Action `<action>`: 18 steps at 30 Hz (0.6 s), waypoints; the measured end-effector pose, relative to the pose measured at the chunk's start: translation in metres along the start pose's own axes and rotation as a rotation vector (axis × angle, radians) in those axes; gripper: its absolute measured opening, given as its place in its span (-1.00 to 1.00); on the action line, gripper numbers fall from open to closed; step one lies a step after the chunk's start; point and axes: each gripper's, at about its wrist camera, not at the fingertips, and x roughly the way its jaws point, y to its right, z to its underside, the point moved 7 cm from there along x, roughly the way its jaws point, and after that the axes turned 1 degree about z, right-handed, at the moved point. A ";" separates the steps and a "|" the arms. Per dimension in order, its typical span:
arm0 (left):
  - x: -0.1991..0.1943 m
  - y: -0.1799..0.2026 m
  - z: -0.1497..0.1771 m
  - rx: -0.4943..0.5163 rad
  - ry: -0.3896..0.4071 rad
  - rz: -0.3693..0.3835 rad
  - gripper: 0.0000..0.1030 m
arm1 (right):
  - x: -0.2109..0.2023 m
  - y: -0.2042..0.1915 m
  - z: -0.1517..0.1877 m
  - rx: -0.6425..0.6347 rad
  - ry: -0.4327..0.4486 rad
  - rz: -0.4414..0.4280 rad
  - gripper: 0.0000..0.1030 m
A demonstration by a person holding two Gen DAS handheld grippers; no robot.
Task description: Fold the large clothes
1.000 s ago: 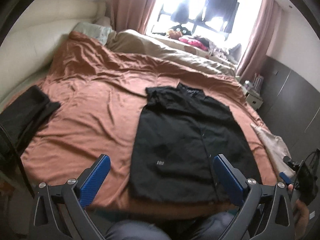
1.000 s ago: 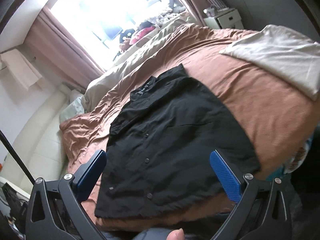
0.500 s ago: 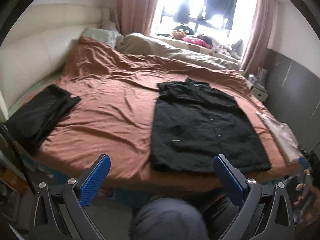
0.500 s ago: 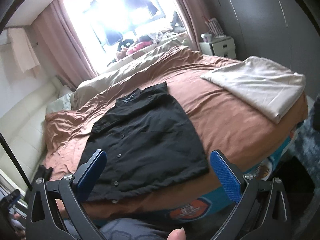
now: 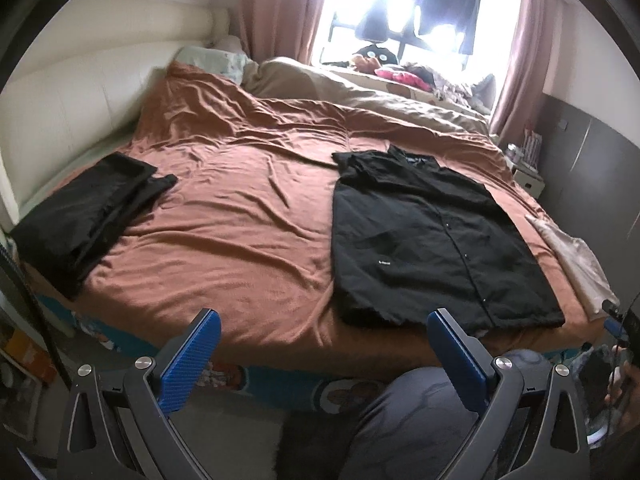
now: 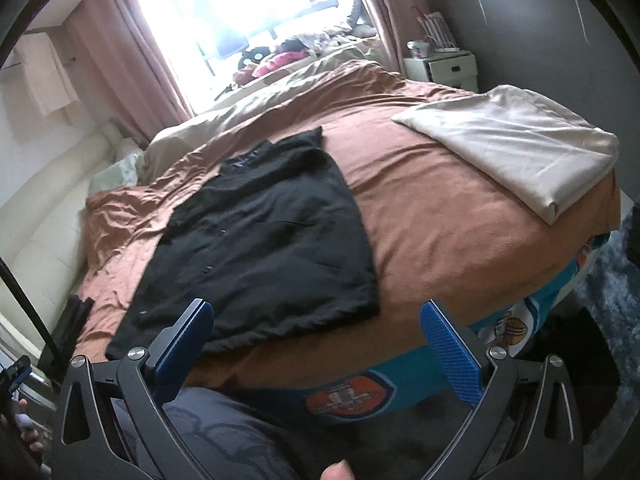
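Left wrist view is showing the black shirt (image 5: 432, 240) lying flat on the bed (image 5: 240, 216), soft and limp; both hand-held grippers (image 5: 320, 344) (image 6: 316, 340) are gaping wide, empty; hem corners looking graspable.

A wide bed with a rust-brown sheet (image 5: 248, 216) is lit by a bright window (image 5: 404, 12) framed with dusty-pink curtains (image 5: 280, 4).

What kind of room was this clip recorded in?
Most likely a home bedroom: a large bed with a rust-brown cover, a curtained window behind it, and a white nightstand against the wall.
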 end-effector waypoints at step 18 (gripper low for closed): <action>0.160 0.003 0.027 -0.172 -0.251 0.172 0.08 | 0.102 0.031 0.003 0.055 -0.168 -0.070 0.27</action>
